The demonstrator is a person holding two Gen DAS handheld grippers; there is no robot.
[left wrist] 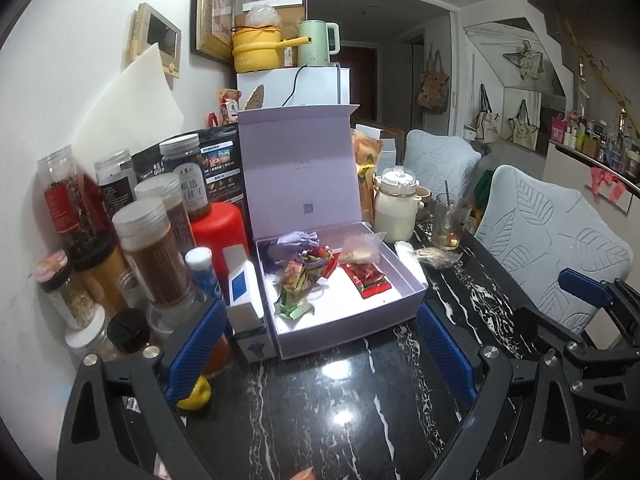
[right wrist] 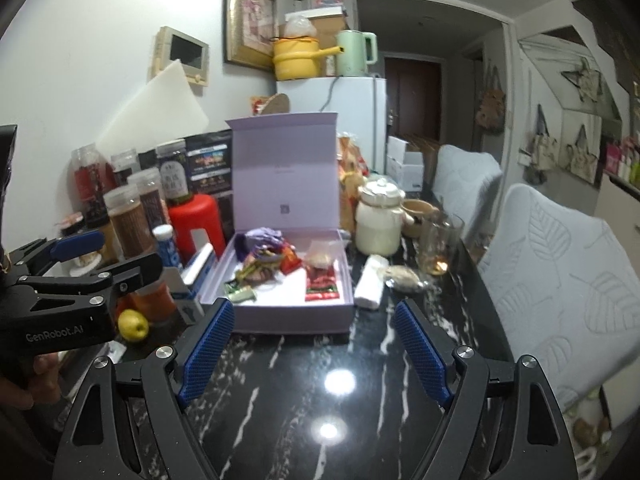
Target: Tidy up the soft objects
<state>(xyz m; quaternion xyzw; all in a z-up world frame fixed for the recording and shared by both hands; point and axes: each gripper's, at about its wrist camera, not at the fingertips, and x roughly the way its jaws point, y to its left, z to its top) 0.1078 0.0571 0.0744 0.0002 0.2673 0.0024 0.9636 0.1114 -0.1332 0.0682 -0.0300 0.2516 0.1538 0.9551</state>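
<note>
An open lavender box [left wrist: 352,320] [right wrist: 292,320] stands on the black marble table with its lid upright. Inside lie a purple pouch [left wrist: 298,239] [right wrist: 262,237], crinkly candy wrappers [left wrist: 298,280] [right wrist: 260,266], a red packet [left wrist: 368,278] [right wrist: 322,282] and a clear bag [left wrist: 360,250] [right wrist: 322,256]. A white soft roll [right wrist: 370,282] [left wrist: 404,248] and a clear sachet [right wrist: 404,278] [left wrist: 436,256] rest just right of the box. My left gripper [left wrist: 320,308] [right wrist: 128,250] is open and empty before the box's front edge. My right gripper [right wrist: 314,306] [left wrist: 580,316] is open and empty too, slightly further back.
Spice jars [left wrist: 152,256], a red canister [left wrist: 218,232], a blue-and-white carton [left wrist: 244,300] and a lemon [right wrist: 133,325] crowd the left side. A white ceramic pot [left wrist: 394,204] and a glass [left wrist: 448,220] stand behind on the right, with quilted chairs [right wrist: 560,280] beside the table.
</note>
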